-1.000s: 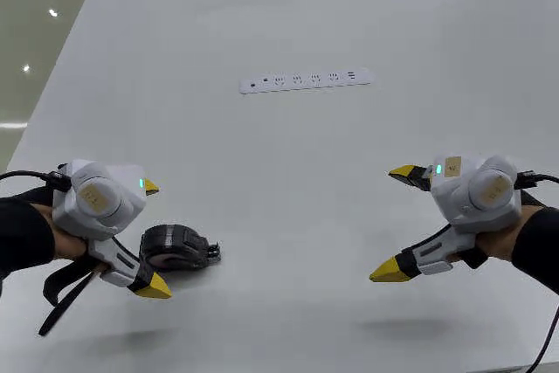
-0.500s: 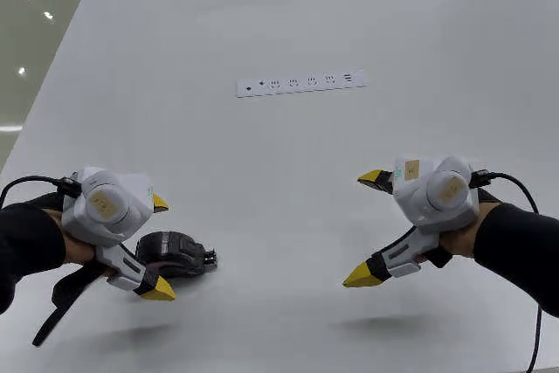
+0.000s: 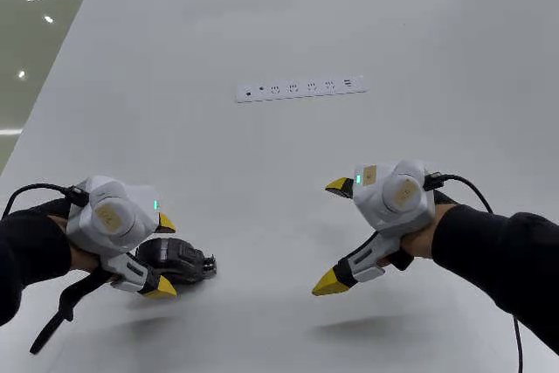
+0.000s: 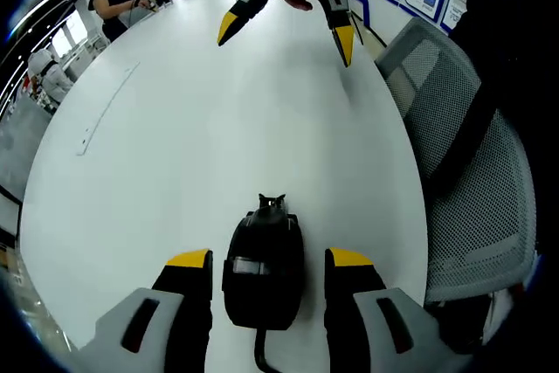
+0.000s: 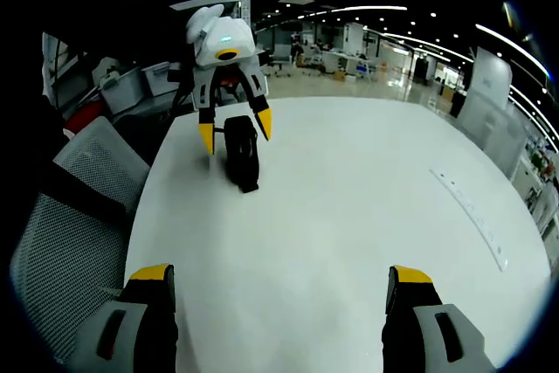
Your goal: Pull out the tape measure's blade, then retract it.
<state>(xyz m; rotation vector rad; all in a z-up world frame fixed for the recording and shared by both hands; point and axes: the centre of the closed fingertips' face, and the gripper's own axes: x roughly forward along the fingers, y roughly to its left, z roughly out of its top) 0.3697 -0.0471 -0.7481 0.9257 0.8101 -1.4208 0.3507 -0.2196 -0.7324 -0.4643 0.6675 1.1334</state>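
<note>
White workbench (image 3: pixel 288 32) is occupied at lower left by the tape measure (image 3: pixel 188 259), straddled by the parted jaws of the left gripper (image 3: pixel 162 255), presumably for bracing, while the right gripper (image 3: pixel 333 234) is held agape toward the blade tip (image 3: pixel 210 261).

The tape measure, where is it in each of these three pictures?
Head view: tape measure lower left, between the left hand-held gripper's yellow tips.
Left gripper view: tape measure bottom centre, between the jaws.
Right gripper view: tape measure upper left, between the left hand-held gripper's tips.
Shared landmark: the white power strip.
</note>
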